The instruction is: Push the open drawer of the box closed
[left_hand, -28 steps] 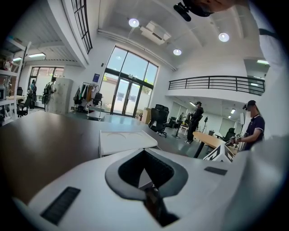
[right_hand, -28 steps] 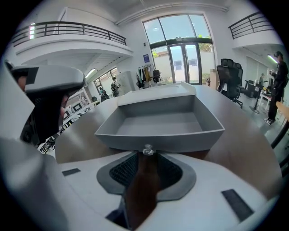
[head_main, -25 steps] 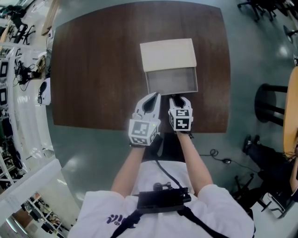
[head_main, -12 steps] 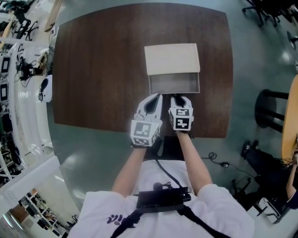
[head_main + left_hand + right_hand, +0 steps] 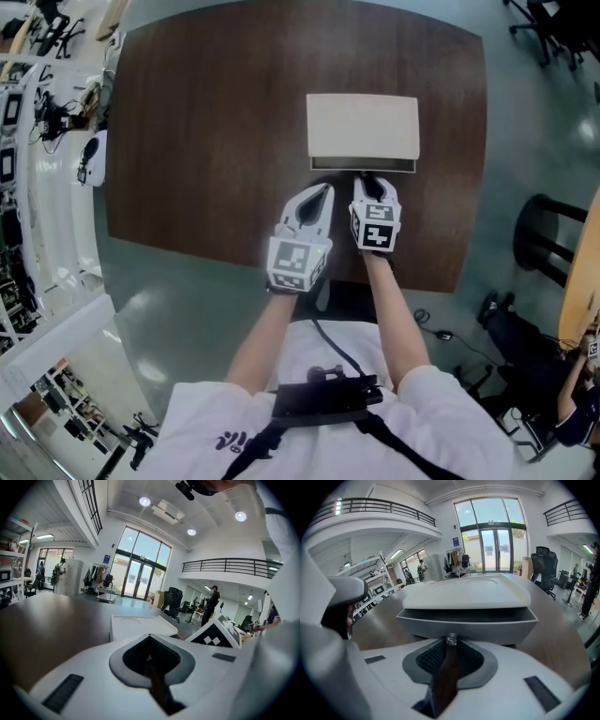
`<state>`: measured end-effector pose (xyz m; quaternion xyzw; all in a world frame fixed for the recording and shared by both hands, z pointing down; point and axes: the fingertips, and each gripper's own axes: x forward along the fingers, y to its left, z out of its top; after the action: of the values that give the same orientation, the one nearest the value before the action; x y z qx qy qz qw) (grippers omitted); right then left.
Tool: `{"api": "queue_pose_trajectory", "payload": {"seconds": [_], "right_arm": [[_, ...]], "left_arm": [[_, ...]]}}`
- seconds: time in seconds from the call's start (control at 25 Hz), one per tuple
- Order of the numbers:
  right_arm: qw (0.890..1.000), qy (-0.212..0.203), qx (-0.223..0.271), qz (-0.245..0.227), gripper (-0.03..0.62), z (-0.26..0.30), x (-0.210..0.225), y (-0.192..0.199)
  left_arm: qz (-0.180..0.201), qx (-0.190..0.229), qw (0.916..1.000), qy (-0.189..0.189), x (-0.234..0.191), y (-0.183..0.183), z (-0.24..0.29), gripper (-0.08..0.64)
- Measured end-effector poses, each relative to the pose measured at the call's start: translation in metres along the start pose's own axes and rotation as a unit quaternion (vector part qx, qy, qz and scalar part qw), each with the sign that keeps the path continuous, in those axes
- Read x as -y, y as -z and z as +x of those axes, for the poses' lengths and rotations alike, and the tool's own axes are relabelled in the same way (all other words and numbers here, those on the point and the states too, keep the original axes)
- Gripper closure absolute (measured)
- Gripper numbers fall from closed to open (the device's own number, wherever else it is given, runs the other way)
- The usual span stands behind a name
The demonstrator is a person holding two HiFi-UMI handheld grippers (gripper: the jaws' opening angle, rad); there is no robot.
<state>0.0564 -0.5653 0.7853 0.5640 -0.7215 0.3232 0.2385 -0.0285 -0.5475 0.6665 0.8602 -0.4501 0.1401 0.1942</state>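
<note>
The cream box (image 5: 363,125) stands on the brown table (image 5: 206,141). Only a thin grey strip of its drawer (image 5: 363,166) shows below the lid. My right gripper (image 5: 367,178) is up against the drawer front (image 5: 466,623), pointing at it. Its jaws have just been closing, and the small clear knob (image 5: 451,639) is pinched between the tips of the right gripper (image 5: 451,644). My left gripper (image 5: 323,189) hovers over the table just left of the drawer, shut and empty. From the left gripper (image 5: 149,637) view the box (image 5: 140,625) lies ahead to the right.
The table's near edge (image 5: 281,267) runs under my hands. A white workbench with tools (image 5: 56,187) lines the left side. A black stool (image 5: 548,220) and office chairs (image 5: 553,28) stand on the floor to the right.
The drawer has slid almost fully into the box. My right gripper moved forward with the drawer front, and the left gripper followed a little.
</note>
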Motion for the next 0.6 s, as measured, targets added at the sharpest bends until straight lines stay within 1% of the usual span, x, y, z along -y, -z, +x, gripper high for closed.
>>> {"api": "queue_pose_trajectory", "payload": {"seconds": [0.32,0.6], "right_arm": [[1.000,-0.003,0.003,-0.002,0.515,0.019,0.003,-0.018],[1.000,-0.001,0.006,-0.010,0.515,0.023,0.001,-0.021]], "left_arm": [[-0.018,0.002,0.9997,-0.014,-0.024,0.001,0.010,0.550],[-0.019,0.003,0.9998,-0.011,-0.031,0.001,0.008,0.551]]}}
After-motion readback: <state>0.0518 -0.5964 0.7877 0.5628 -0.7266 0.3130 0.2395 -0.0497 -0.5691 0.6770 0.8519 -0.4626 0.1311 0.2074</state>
